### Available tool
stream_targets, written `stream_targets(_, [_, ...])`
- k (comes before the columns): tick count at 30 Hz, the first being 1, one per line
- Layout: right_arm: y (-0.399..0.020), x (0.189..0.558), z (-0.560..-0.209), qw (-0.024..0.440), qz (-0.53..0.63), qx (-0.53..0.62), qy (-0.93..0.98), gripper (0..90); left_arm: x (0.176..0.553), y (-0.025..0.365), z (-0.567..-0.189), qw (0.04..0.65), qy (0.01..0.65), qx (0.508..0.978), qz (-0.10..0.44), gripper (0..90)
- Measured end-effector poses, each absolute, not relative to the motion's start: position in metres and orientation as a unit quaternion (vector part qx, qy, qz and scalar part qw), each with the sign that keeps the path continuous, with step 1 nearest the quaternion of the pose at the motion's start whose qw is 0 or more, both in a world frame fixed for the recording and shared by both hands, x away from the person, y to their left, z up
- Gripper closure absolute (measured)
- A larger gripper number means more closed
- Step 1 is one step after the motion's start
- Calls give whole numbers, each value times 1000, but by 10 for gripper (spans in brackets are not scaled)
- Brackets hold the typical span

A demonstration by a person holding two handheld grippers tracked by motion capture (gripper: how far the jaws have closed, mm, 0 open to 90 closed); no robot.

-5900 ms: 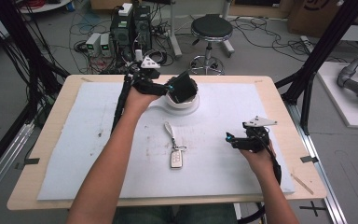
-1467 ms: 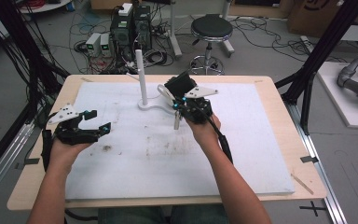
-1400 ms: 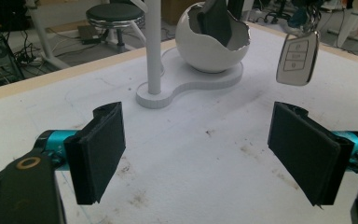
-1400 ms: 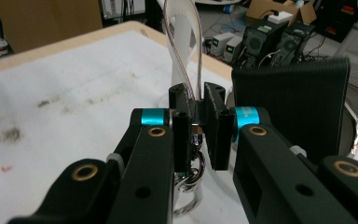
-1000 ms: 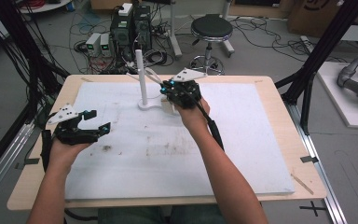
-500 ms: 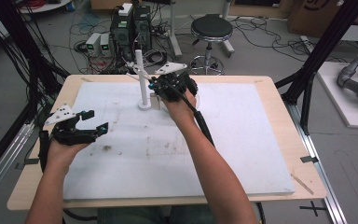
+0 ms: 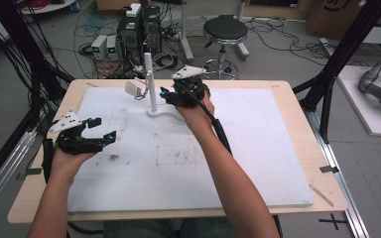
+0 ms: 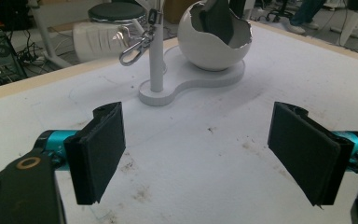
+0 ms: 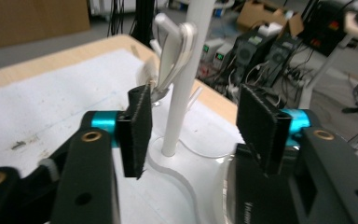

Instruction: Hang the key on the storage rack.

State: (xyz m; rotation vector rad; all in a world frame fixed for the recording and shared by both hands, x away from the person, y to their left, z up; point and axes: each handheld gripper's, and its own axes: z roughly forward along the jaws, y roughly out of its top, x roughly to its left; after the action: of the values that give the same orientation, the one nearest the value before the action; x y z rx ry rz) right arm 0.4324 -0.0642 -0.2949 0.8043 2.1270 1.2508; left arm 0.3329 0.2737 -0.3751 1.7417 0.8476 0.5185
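A white stand (image 7: 158, 112) holds an upright pole (image 7: 149, 79) on the white mat. A key fob with a carabiner (image 7: 133, 89) hangs from the pole's upper left side. My right gripper (image 7: 167, 96) is open just right of the pole, over the stand's bowl side. In the right gripper view the gripper (image 9: 193, 133) frames the pole (image 9: 181, 98), with the fob (image 9: 171, 53) hanging above its left jaw and touching neither. My left gripper (image 7: 104, 129) is open and empty at the mat's left. The left gripper view shows the cracked-egg bowl (image 8: 214, 42) and the carabiner (image 8: 133, 49).
The white mat (image 7: 258, 148) covers most of the wooden table (image 7: 297, 109). Dark smudges (image 7: 113, 157) mark the mat near the left hand. Behind the table are a black stool (image 7: 224, 29), computer boxes (image 7: 139, 27) and cables on the floor.
The right gripper has moved back and left from the bowl to the pole over the last second. Several seconds ago the fob lay on the mat. The left gripper has hardly moved.
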Motion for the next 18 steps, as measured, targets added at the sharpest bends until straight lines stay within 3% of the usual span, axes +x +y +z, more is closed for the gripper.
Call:
stream_targets(9, [-143, 397, -298, 289, 481, 304, 770, 379, 333, 272, -375, 537, 352, 734, 220, 189])
stream_targets(18, [-225, 367, -326, 295, 486, 349, 745, 296, 335, 267, -378, 536, 349, 736, 220, 189])
